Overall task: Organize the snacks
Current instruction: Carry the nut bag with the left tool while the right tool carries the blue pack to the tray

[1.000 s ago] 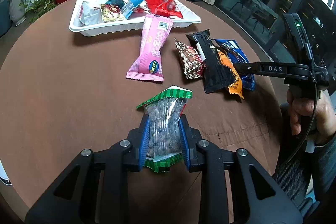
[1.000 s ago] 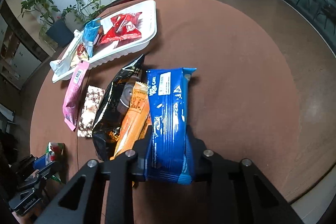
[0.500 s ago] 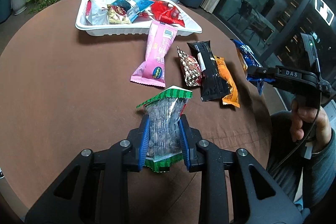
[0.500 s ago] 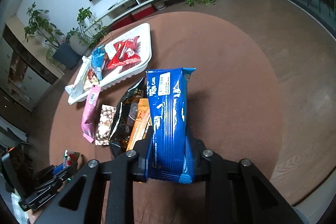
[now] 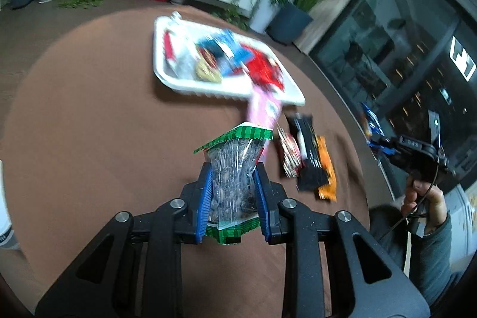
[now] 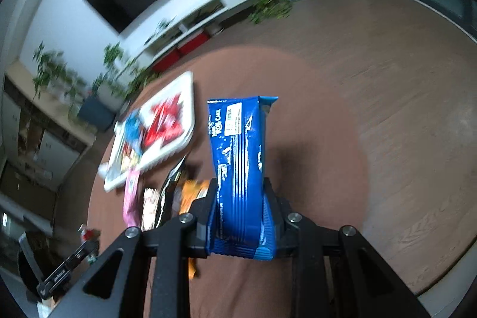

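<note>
Crinkly clear plastic with a zigzag green trim: that's the seed packet (image 5: 234, 169) your left gripper (image 5: 233, 195) is pinching, blue ribbed pads pressed into both of its sides, dark seeds showing through the film. It stands upright between the black fingers, lifted above the brown table (image 5: 89, 145).

Over on your right, the right gripper (image 6: 241, 216) is clamped on a glossy blue wrapper (image 6: 238, 145), a long flat pack with white lettering and a barcode label near its top edge (the print is too blurred to read). It too points up and away from the tabletop. From the left camera you can see that same gripper at the far right, your hand (image 5: 423, 198) wrapped round its handle.

Below and ahead, a white tray (image 5: 184, 84) with rounded corners and a raised rim sits on the table, crowded with red, blue and pale foil packets, all smeared by motion. A pink packet (image 5: 263, 109) lies just beside its near edge. Next to that, in a tight row: a speckled brown-and-white bar (image 5: 288, 154), a long black packet (image 5: 308, 160), and an orange packet (image 5: 326, 169) touching the black one's side.
</note>
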### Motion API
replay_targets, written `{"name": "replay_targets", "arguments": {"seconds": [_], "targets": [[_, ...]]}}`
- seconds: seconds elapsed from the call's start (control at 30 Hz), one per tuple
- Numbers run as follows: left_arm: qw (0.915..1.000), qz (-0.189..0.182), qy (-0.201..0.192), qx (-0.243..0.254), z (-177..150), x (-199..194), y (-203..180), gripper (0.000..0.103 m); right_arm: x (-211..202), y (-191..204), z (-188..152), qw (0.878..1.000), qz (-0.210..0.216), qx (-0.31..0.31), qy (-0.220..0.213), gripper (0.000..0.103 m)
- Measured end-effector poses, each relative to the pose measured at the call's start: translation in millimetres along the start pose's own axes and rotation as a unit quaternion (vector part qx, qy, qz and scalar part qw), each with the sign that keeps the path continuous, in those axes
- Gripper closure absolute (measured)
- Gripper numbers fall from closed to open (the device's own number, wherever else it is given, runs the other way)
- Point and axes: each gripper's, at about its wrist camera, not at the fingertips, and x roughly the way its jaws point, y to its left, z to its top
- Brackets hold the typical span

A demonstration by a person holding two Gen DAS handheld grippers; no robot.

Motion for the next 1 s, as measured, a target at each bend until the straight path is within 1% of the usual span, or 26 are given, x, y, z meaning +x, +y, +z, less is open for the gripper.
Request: {"name": "replay_targets", "arguments": {"seconds": [0.07, 0.13, 0.17, 0.23, 0.33, 0.43, 0.5, 0.6, 0.73, 0.83, 0.9, 1.0], "targets": [[0.9999, 0.007, -0.011, -0.003, 14, -7, 8, 0.078, -8, -10, 19, 1.0, -0.01, 0.011, -0.018, 0.075], [0.9995, 0.016, -0.027, -0.003, 34, -16, 18, 0.078, -14, -13, 37, 0.999, -0.018, 0.013, -0.034, 0.075], [0.9993, 0.018, -0.031, -0.004, 41, -18, 20, 0.078, -18, -10, 48, 0.999, -0.02, 0.009, -0.042, 0.075], [0.9986, 0.026, -0.046, 0.004, 67, -25, 22, 0.078, -21, 2, 66, 0.998, -0.017, -0.003, -0.055, 0.075], [0.9975, 0.032, -0.06, 0.02, 104, -26, 15, 0.078, -18, 40, 90, 0.997, 0.009, -0.042, -0.068, 0.075], [0.997, 0.03, -0.063, 0.034, 140, -18, 3, 0.078, -3, 105, 104, 0.991, 0.05, -0.105, -0.067, 0.075], [0.9971, 0.025, -0.058, 0.042, 163, -4, -6, 0.078, 11, 140, 109, 0.987, 0.069, -0.133, -0.056, 0.075], [0.997, 0.028, -0.047, 0.056, 186, 17, -17, 0.078, 42, 195, 110, 0.98, 0.097, -0.171, -0.029, 0.075], [0.9972, 0.031, -0.034, 0.059, 204, 47, -20, 0.078, 82, 239, 98, 0.971, 0.108, -0.214, 0.014, 0.075], [0.9978, 0.031, -0.026, 0.052, 208, 66, -16, 0.078, 108, 252, 90, 0.967, 0.101, -0.231, 0.038, 0.075], [0.9979, 0.034, -0.016, 0.052, 207, 81, -13, 0.078, 129, 255, 87, 0.966, 0.091, -0.235, 0.056, 0.075], [0.9978, 0.044, -0.004, 0.05, 201, 108, -13, 0.078, 152, 255, 82, 0.964, 0.078, -0.242, 0.074, 0.075]]}}
